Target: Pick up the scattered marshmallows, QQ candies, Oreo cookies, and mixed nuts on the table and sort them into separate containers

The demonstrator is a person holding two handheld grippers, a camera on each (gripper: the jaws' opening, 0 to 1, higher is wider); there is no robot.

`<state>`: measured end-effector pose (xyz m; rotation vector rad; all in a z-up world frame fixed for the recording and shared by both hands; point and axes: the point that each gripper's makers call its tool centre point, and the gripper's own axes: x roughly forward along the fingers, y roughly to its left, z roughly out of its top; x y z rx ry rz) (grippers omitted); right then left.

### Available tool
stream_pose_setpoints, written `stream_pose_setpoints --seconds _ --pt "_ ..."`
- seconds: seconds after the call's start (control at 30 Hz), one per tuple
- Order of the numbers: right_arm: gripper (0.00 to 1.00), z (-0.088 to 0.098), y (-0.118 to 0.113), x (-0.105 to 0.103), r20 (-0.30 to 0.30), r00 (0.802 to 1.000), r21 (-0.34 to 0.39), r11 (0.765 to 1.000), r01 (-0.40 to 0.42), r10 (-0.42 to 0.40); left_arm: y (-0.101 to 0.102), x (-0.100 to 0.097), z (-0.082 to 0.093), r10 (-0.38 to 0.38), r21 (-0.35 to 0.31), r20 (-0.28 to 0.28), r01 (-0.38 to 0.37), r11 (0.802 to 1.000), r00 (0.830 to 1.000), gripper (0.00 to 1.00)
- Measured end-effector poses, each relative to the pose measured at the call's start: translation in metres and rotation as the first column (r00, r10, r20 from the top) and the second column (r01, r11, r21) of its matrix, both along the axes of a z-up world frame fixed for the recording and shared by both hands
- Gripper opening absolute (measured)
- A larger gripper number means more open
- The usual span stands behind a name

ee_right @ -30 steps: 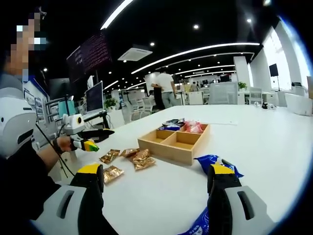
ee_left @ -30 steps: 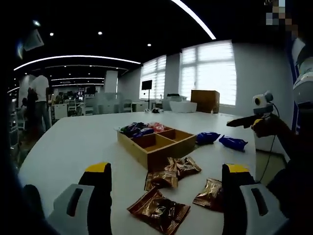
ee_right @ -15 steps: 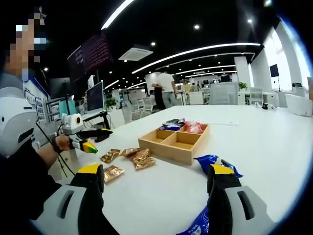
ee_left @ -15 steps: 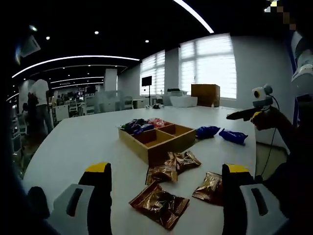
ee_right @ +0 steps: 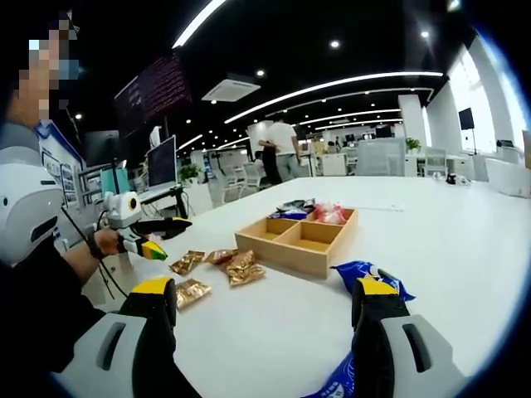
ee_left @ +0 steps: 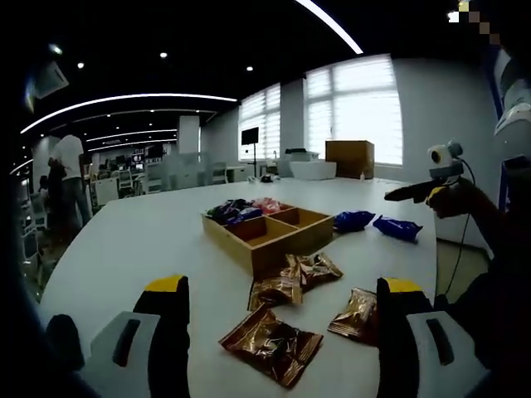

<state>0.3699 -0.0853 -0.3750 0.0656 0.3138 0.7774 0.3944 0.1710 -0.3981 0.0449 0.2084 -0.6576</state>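
— Starting at our left gripper (ee_left: 282, 332): its jaws stand wide apart with nothing between them, and a brown foil packet (ee_left: 270, 347) lies on the table (ee_left: 124, 249) right in the gap ahead. A second brown packet (ee_left: 355, 315) sits just beside the right jaw.

— Agreed. Our right gripper (ee_right: 265, 332) is spread apart and empty too. A blue packet (ee_right: 361, 272) lies near its right jaw, and another blue wrapper (ee_right: 336, 383) pokes in at the bottom edge.

— Further out, we see the wooden tray (ee_left: 265, 236), four compartments. The two far ones hold dark purple and pink wrapped sweets; the two near ones look bare. Two more brown packets (ee_left: 297, 278) lie touching its near corner.

— So what could trip us up?

— We'd judge the foil the main risk: the packet lies flat and crinkly, so jaws closing high could skid over it or nip only a corner, and it may drop on the way. The neighbouring packet is close enough to get dragged along.

— And we cannot read any labels, so a packet could land in the wrong compartment.
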Motion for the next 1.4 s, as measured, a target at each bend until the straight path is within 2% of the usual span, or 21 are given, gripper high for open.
stream_pose_setpoints --seconds 0.33,0.6,0.77,1.13,1.27,1.33,1.4 --pt "0.83 -0.002 0.010 -0.005 -0.003 1.000 0.005 1.000 -0.023 0.023 -0.003 -0.002 0.003 0.004 0.010 0.023 -0.004 1.000 1.000 0.97" --pt "0.82 -0.008 0.013 -0.006 -0.016 0.999 0.010 1.000 -0.028 0.028 -0.008 -0.003 -0.002 -0.009 0.019 0.010 0.009 1.000 1.000 0.97" --pt "0.82 -0.013 0.018 -0.002 -0.009 1.000 -0.027 0.999 -0.030 0.029 -0.010 -0.003 -0.001 -0.015 0.017 0.014 0.014 1.000 1.000 0.97" --pt "0.82 -0.013 0.016 -0.001 -0.012 0.999 -0.026 0.999 -0.032 0.032 -0.013 0.006 0.000 -0.003 0.014 0.026 0.002 1.000 1.000 0.89" --pt "0.82 -0.013 0.015 -0.002 -0.015 0.999 -0.024 0.999 -0.031 0.031 -0.018 0.014 -0.006 -0.007 0.015 0.024 0.007 1.000 1.000 0.85" --pt "0.82 -0.014 0.014 -0.002 -0.016 0.999 -0.026 0.999 -0.031 0.031 -0.022 0.018 -0.015 -0.018 0.020 -0.010 0.018 1.000 1.000 0.83" --pt "0.82 -0.013 0.014 -0.002 -0.015 0.999 -0.026 0.999 -0.032 0.032 -0.026 0.020 -0.019 -0.022 0.026 -0.010 0.022 0.999 1.000 0.83"
